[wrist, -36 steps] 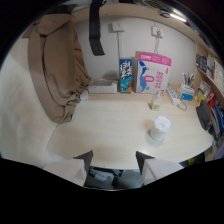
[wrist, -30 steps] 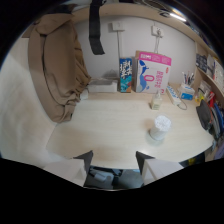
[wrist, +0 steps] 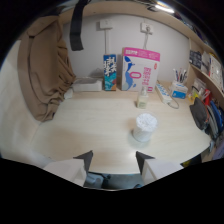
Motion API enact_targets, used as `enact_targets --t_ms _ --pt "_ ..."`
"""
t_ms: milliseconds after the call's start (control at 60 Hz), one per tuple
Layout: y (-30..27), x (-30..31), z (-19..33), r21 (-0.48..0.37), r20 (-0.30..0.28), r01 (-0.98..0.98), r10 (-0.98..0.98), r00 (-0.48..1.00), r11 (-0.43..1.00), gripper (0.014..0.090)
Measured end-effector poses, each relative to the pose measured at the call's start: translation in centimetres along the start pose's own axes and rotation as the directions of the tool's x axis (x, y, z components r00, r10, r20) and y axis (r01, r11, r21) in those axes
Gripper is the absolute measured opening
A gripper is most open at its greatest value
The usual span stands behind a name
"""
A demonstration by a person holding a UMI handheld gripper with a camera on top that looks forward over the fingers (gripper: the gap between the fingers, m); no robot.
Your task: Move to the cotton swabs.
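A round clear tub of cotton swabs [wrist: 144, 127] stands on the pale wooden desk [wrist: 100, 125], a short way ahead of my fingers and a little to the right of their line. My gripper [wrist: 114, 159] hangs over the desk's near edge. Its two dark fingertips [wrist: 86, 159] stand well apart with nothing between them.
Beyond the tub a small clear bottle [wrist: 142, 98] stands, and behind it a pink-and-white box [wrist: 140, 69] and a blue carton [wrist: 111, 72] lean at the wall. Brown cloth [wrist: 46, 70] hangs at the left. A pen cup [wrist: 179, 87], power strip and clutter fill the right side.
The view has shifted slightly: the tub and the boxes now sit a little nearer the middle and closer to the fingers. The fingers' spread is unchanged.
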Motion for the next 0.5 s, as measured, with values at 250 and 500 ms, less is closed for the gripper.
enact_targets --t_ms 250,500 --pt "-0.5 5.8 3.4 0.043 -0.05 0.005 -0.002 0.999 0.999 0.0871" --pt "-0.7 9.8 7.8 0.047 -0.061 0.009 -0.006 0.998 0.999 0.0871"
